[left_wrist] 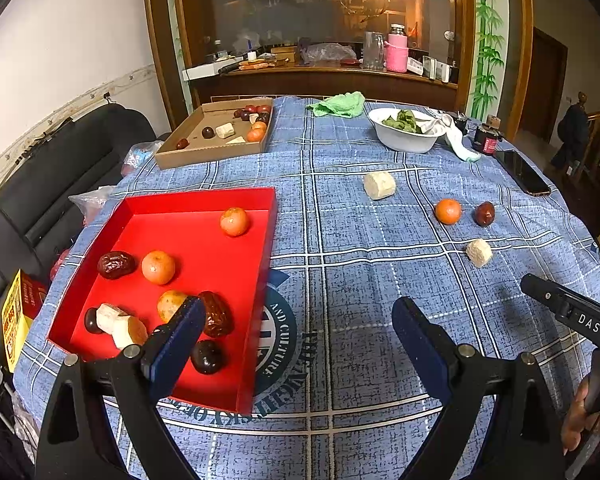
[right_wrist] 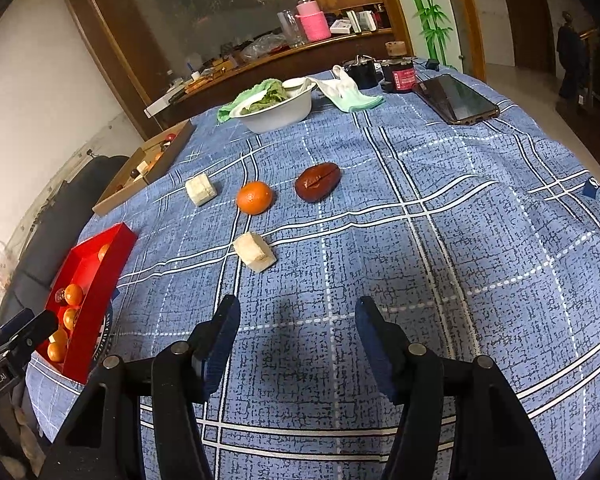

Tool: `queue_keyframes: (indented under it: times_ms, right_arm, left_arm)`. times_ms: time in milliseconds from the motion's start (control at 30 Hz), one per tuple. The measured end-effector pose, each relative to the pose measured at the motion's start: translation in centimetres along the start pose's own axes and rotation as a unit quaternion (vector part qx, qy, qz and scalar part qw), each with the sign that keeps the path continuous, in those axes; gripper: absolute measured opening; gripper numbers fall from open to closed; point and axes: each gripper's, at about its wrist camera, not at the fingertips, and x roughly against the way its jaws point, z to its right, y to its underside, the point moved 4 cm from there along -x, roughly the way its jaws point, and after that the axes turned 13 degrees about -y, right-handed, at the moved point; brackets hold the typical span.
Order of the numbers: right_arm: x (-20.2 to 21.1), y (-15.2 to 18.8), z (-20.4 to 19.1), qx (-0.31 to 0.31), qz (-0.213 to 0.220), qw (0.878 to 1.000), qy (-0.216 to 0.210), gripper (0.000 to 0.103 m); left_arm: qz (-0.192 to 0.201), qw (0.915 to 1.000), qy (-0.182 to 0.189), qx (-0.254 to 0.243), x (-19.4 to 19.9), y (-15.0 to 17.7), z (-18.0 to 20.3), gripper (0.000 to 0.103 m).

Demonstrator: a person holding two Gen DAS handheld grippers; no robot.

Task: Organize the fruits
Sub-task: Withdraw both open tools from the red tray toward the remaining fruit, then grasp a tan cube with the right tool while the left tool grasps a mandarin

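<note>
Step in hand: right claw (right_wrist: pixel 296 344) picks the nearest of 4 loose pieces, the pale chunk (right_wrist: pixel 254 257).
Location: surface centre, just before the tangerine (right_wrist: pixel 254 197) and date (right_wrist: pixel 317 181).
Right claw: jaws apart, empty.
Left claw (left_wrist: pixel 298 342): wide apart, empty, over the red tray (left_wrist: pixel 196 200) edge.
Technique: straddle the chunk's flat sides, close gently; it looks crumbly.

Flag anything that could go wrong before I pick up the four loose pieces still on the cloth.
1. The orange and red date are round and may roll toward the phone if the right tool nudges them.
2. The cloth looks rumpled; low fingers might snag it.
3. The red tray sits near the table edge; the left tool could bump it.
</note>
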Motion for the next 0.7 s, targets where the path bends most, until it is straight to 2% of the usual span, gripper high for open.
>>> queue_keyframes:
  times_ms: [467,700]
  right_arm:
    - [-0.36,0.09,-0.43,0.016,-0.006,1.0,0.008,0.069]
    - [-0.5,0.09,-0.53,0.021,-0.012,1.0,0.006,0.07]
  left_arm:
    - [-0.002,1.0,0.006,0.001,-0.11,0.04,0.37,0.094]
    - [-0.012,0.9994,0.029,0.015,-0.66,0.09,-0.07,0.094]
